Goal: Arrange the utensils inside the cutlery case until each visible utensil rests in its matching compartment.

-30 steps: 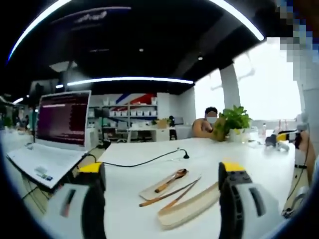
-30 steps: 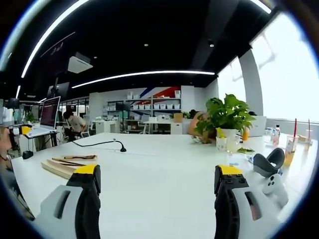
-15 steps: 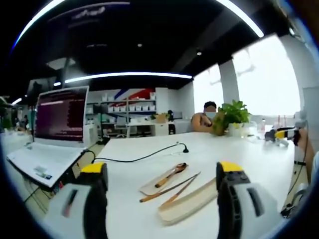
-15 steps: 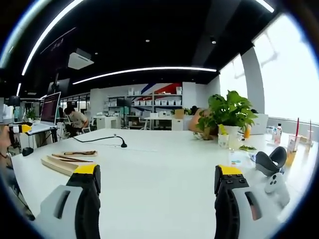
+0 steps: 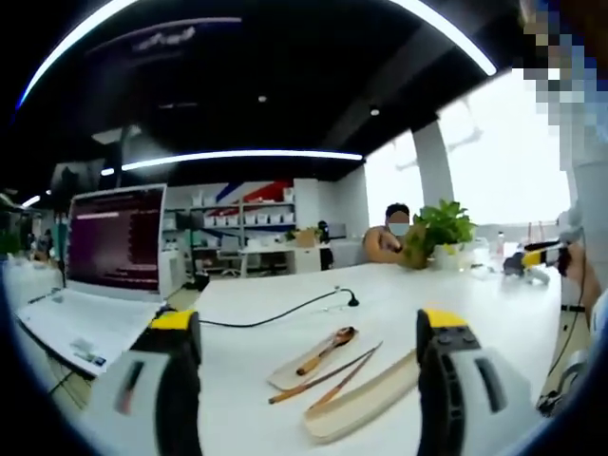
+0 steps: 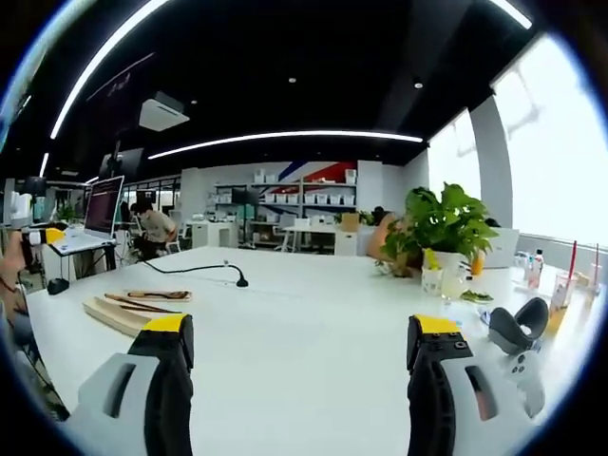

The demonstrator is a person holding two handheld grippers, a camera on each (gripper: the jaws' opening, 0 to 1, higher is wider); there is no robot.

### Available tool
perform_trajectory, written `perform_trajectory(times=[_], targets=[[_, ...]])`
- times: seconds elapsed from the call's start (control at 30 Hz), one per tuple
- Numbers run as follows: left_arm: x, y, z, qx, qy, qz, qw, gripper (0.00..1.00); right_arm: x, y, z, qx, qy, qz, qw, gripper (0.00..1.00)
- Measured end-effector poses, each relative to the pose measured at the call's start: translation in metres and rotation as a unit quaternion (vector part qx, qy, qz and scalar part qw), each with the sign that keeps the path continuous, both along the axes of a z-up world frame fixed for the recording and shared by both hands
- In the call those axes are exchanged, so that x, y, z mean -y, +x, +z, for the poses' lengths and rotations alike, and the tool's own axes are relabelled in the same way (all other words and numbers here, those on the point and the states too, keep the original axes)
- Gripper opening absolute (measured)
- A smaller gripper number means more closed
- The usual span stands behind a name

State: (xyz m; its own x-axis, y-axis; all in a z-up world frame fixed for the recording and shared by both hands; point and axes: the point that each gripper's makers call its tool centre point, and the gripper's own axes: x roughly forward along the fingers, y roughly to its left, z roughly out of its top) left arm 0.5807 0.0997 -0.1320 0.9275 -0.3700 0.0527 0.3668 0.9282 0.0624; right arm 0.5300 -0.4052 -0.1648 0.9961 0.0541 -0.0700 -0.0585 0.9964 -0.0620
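On the white table lies a long pale wooden cutlery case [image 5: 366,404], with a flat pale lid [image 5: 285,372] beside it. A brown wooden spoon [image 5: 325,349] rests on the lid, and a pair of brown chopsticks [image 5: 328,373] lies between lid and case. My left gripper [image 5: 309,328] hovers just short of them, open and holding nothing. From the right gripper view the case [image 6: 106,316], spoon [image 6: 157,295] and chopsticks [image 6: 133,304] sit far off to the left. My right gripper [image 6: 302,328] is open over bare table.
An open laptop [image 5: 114,242] stands left of the case, and a black cable [image 5: 275,312] runs behind it. A potted plant [image 6: 442,223], bottles [image 6: 570,275] and a white controller [image 6: 518,332] stand on the right. A person [image 5: 391,237] sits at the far edge.
Both views have shifted slightly with the hands. The case, lid, spoon and chopsticks lie where they were, and both grippers stay open.
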Motion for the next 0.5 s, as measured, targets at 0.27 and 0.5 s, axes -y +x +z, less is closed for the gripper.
perform_trajectory(times=[0.27,0.5], targets=[[0.003,0.005,0.007,-0.003,0.023,0.0,0.9997,1.0,-0.023,0.014,0.02,0.004,0.006,0.044,0.999,0.99],[0.011,0.014,-0.001,-0.031,0.006,-0.029,0.9991,1.0,-0.052,0.034,0.024,-0.024,-0.025,0.087,0.9956,0.99]])
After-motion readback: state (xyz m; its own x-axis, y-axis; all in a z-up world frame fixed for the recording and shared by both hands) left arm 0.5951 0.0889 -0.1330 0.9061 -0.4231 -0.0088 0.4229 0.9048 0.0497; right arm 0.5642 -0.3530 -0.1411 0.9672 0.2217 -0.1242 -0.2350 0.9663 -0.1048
